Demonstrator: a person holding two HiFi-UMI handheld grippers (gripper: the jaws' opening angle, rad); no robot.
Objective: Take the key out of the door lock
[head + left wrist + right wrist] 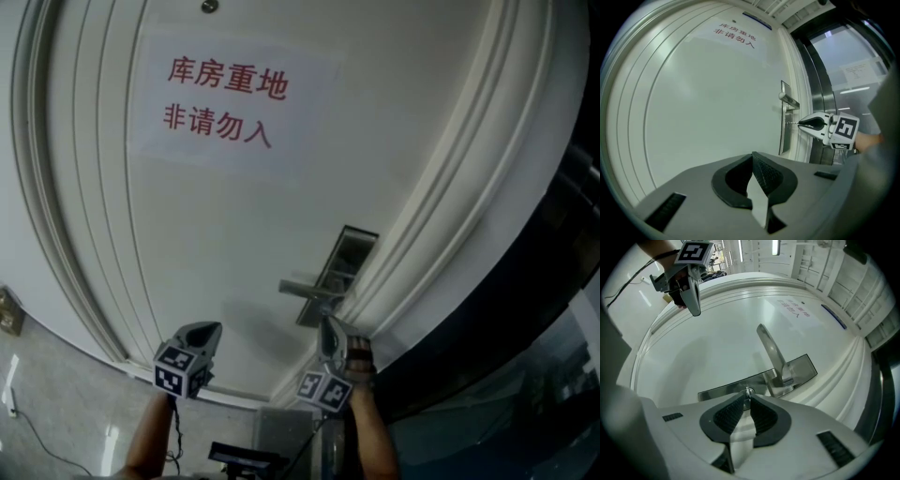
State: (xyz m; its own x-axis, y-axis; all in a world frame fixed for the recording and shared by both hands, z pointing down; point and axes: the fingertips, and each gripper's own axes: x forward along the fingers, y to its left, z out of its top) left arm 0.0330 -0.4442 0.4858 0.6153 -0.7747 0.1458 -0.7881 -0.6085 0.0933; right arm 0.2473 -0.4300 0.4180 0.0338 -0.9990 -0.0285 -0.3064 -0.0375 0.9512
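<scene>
A white door (pixel 234 244) carries a steel lock plate (pixel 339 264) with a lever handle (pixel 307 290). My right gripper (pixel 747 397) is shut on the small metal key (pixel 748 391) just in front of the lock plate (pixel 740 384), below the handle (pixel 771 350). From the left gripper view, the key's thin shaft (pixel 792 123) bridges the gap between the right gripper (pixel 801 123) and the plate (pixel 786 117). My left gripper (pixel 753 157) is shut on nothing and hangs off to the left, well away from the lock. Both show in the head view, left gripper (pixel 210 330) and right gripper (pixel 325 326).
A paper sign with red characters (pixel 225 98) is stuck on the door's upper part. Raised moulding (pixel 441 206) frames the door panel. A dark glass panel (pixel 525 309) stands right of the frame. A grey wall (pixel 56 412) lies to the left.
</scene>
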